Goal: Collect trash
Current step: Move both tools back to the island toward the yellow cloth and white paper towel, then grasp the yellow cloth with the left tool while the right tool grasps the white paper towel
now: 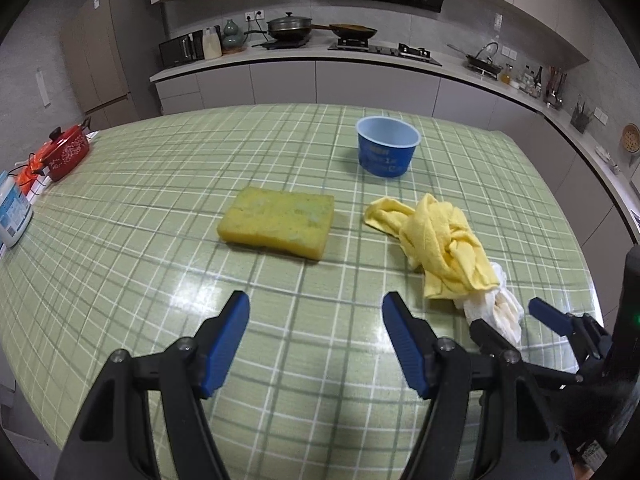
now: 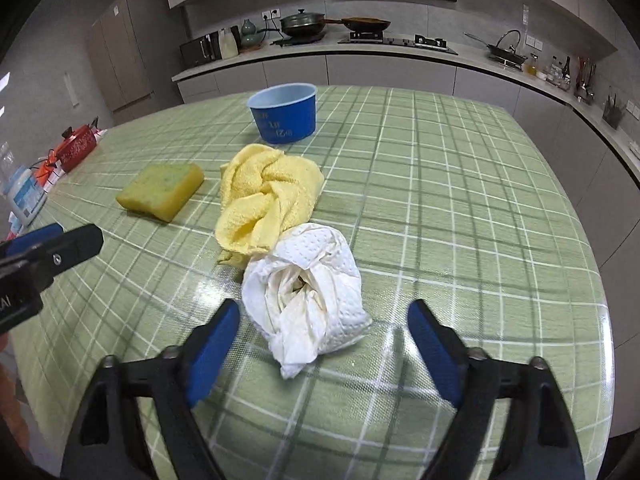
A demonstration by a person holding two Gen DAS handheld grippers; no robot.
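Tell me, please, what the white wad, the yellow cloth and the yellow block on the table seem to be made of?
White wad: most likely paper towel, matte, with an embossed dot pattern and sharp crumples. Yellow cloth: soft terry or microfibre fabric by its looped, fuzzy surface and limp folds. Yellow block: apparently a foam sponge, porous and dull, with a greenish tinge on top.

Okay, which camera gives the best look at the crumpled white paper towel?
The right wrist view: the paper towel lies whole and close, just ahead of the open right gripper, touching the yellow cloth. In the left wrist view only part of it shows, near the right edge, tucked behind the cloth and the right gripper's finger.
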